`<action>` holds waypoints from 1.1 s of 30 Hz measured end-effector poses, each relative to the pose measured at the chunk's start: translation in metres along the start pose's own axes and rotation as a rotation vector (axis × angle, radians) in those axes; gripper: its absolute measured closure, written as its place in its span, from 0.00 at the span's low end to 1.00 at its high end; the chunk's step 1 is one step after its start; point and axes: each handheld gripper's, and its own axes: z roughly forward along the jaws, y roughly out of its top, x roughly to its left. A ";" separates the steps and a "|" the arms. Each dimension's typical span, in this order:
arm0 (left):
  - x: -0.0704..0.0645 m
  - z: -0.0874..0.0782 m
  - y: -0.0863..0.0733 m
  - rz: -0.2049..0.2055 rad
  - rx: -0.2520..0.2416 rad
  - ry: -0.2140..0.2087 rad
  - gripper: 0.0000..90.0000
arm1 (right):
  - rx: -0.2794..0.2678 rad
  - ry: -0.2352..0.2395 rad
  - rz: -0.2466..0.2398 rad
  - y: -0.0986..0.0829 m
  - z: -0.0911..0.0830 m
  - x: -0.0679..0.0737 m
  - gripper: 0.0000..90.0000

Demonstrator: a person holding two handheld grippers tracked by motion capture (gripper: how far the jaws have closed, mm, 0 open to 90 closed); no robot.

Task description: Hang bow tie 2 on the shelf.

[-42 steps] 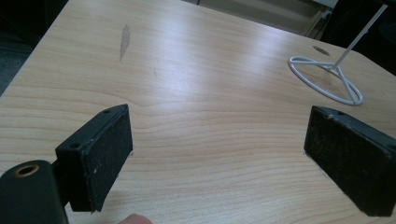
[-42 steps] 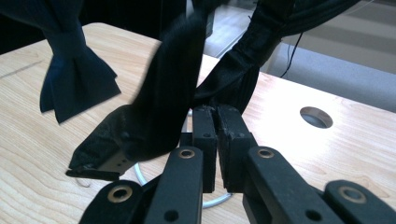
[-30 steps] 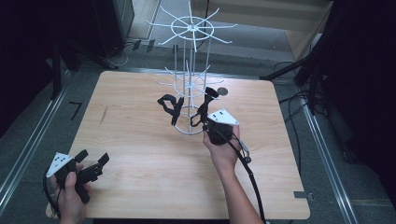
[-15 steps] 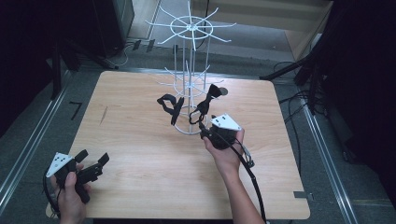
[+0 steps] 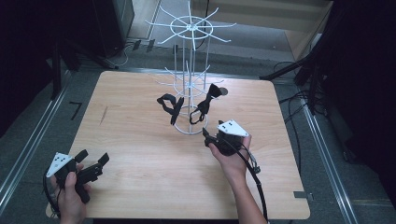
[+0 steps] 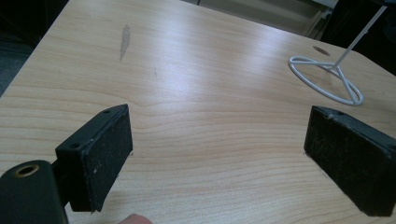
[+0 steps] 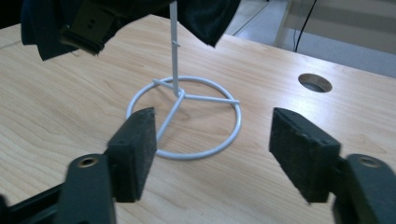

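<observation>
A white wire rack (image 5: 190, 70) stands mid-table on a ring base (image 5: 191, 122). Two black strap-like items hang from its lower hooks, one on the left (image 5: 170, 105) and one on the right (image 5: 206, 101). My right gripper (image 5: 209, 136) sits just right of the base, open and empty. In the right gripper view its jaws (image 7: 217, 149) frame the ring base (image 7: 184, 116), and the black items (image 7: 93, 23) dangle above. My left gripper (image 5: 93, 157) rests at the near left corner, open and empty (image 6: 229, 154), over bare wood.
The wooden table (image 5: 140, 140) has a round cable hole (image 5: 222, 91) behind the rack. The hole also appears in the right gripper view (image 7: 315, 82). Metal rails run along both sides of the table. A cable trails from the right gripper toward the near edge.
My right gripper has drawn back a little from the rack toward the near right. The left gripper has stayed where it was.
</observation>
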 end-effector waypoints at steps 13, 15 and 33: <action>0.000 0.000 0.000 -0.001 -0.001 0.000 0.10 | 0.011 -0.007 0.011 -0.017 -0.017 -0.016 0.17; 0.000 0.000 0.000 -0.002 -0.001 0.000 0.10 | 0.014 -0.005 0.017 -0.021 -0.020 -0.020 0.17; 0.000 0.000 0.000 -0.001 0.000 0.001 0.10 | 0.023 -0.023 0.096 -0.056 -0.048 -0.049 0.17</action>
